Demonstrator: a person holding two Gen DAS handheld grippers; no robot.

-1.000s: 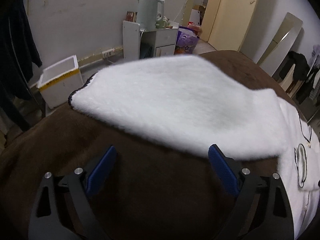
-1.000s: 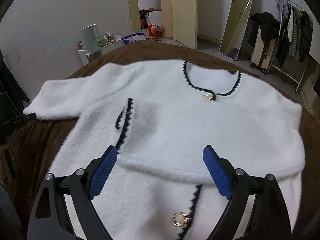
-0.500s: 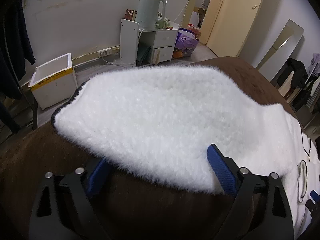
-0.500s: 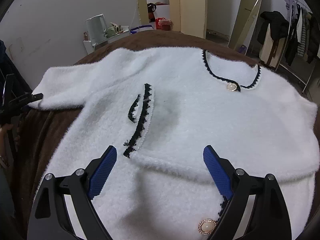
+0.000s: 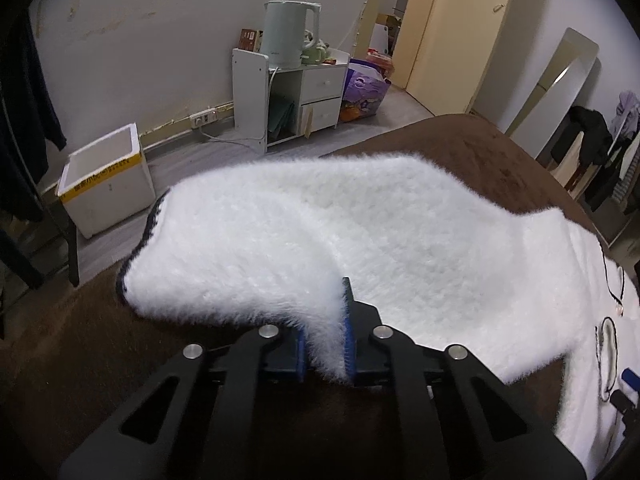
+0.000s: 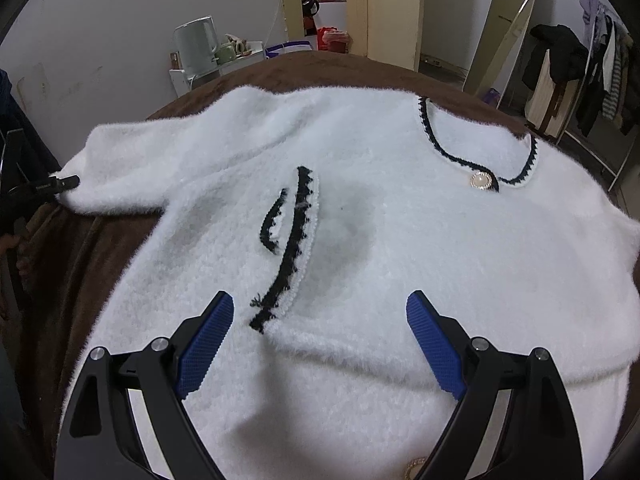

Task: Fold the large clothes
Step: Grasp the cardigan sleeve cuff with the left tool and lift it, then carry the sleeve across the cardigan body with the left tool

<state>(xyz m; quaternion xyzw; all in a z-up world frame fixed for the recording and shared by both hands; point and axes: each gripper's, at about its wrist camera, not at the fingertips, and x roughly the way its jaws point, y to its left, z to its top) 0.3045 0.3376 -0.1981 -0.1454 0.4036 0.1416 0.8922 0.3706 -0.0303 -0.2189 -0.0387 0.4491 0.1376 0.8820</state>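
A fluffy white cardigan [image 6: 380,208] with black trim and pearl buttons lies spread on a brown blanket [image 6: 80,264]. Its lower part is folded up over the chest. Its left sleeve [image 5: 320,240] stretches toward the blanket's edge. My left gripper [image 5: 325,344] is shut on the near edge of that sleeve; it also shows in the right wrist view [image 6: 52,186] at the sleeve end. My right gripper [image 6: 320,340] is open and empty, just above the folded hem at the cardigan's middle.
A white cabinet [image 5: 288,100] with a kettle [image 5: 290,34] stands by the wall. A white foam box [image 5: 104,176] sits on the floor. A mirror [image 5: 556,84] and a clothes rack [image 6: 592,64] stand at the right.
My left gripper moved forward onto the sleeve and closed on its edge. My right gripper moved forward a little over the cardigan and stayed open.
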